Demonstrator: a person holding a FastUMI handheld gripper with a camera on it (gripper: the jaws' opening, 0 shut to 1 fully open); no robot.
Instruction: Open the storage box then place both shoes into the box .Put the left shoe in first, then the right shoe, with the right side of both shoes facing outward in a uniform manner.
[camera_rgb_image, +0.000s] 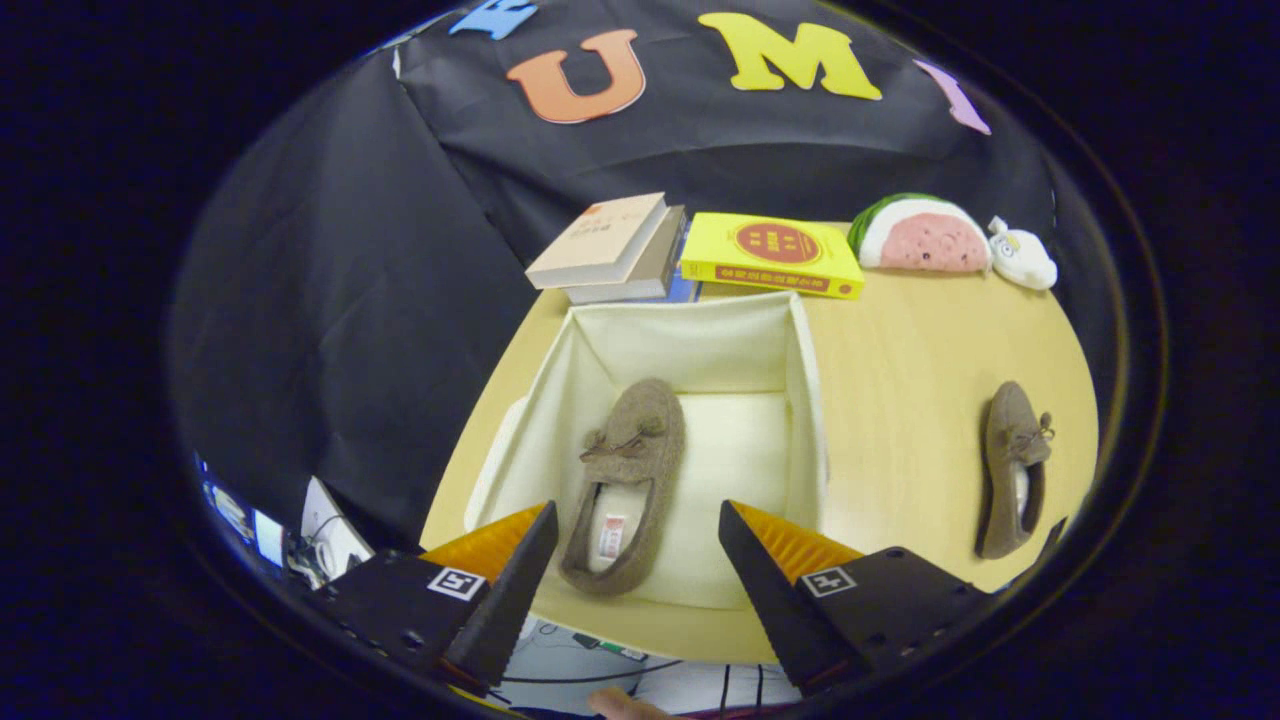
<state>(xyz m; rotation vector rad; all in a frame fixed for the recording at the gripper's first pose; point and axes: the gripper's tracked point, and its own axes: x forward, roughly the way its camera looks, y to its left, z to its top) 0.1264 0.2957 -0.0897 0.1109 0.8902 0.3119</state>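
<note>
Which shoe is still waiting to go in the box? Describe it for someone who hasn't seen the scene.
Start at the open cream storage box on the wooden table, just beyond the open gripper. Outside the box's right wall a brown shoe lies alone on bare tabletop. Its twin, the brown shoe in the box, sits inside the walls.

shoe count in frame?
2. One brown shoe lies inside the open storage box, just ahead of the open hand-held gripper. The other shoe sits on the table, right of the box. None look hidden.
</note>
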